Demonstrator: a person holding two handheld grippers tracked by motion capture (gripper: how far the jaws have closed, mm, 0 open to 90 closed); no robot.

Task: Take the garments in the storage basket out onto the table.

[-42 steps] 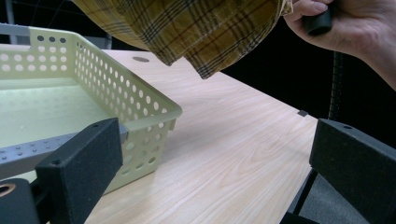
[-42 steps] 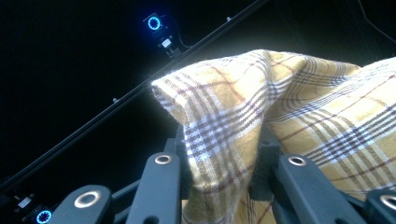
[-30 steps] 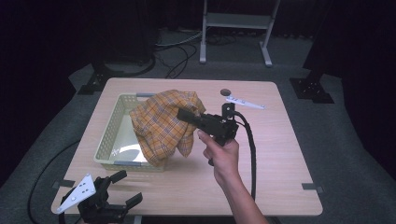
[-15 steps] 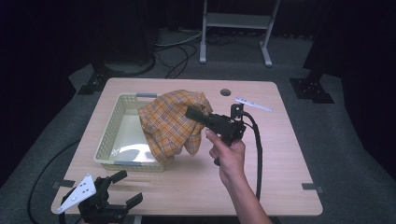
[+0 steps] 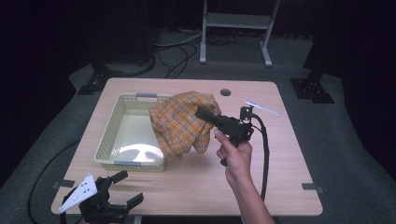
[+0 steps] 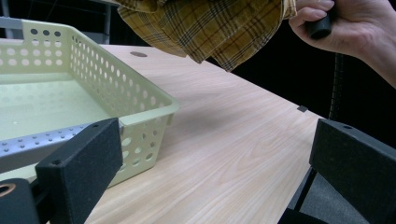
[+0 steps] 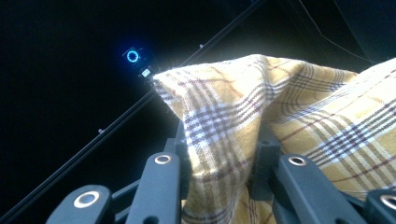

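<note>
From the high view, the right gripper (image 5: 201,112) is holding one yellow plaid cloth (image 5: 180,123) up in the air, its fingers pinched shut on an upper fold. The cloth is hanging above the near right corner of the single pale basket (image 5: 122,162), part of it over the basket's rim and part drooping toward the bare tabletop (image 5: 280,158). The left gripper (image 5: 122,191) is resting at the near left edge of the tabletop, fingers spread apart with nothing between them. One small white strip (image 5: 263,107) is lying at the far right, well apart from the action.

Switching to the left gripper view: its two black fingers (image 6: 79,161) are standing wide, framing the basket (image 6: 140,100) corner, and the cloth (image 6: 210,25) is dangling overhead beside the person's hand (image 6: 355,28).

Over to the right gripper view: the cloth (image 7: 261,121) is bunching up right between the fingers (image 7: 161,179), folds spilling over them, clearly clamped.

So that is one cloth, one basket, two grippers. The cloth is looking soft, light and limp, draping into loose folds, so I am judging it will sag and swing rather than keep a shape. A pinch on a bunched fold or a corner seems the safest hold; a thin single edge could slip free.
</note>
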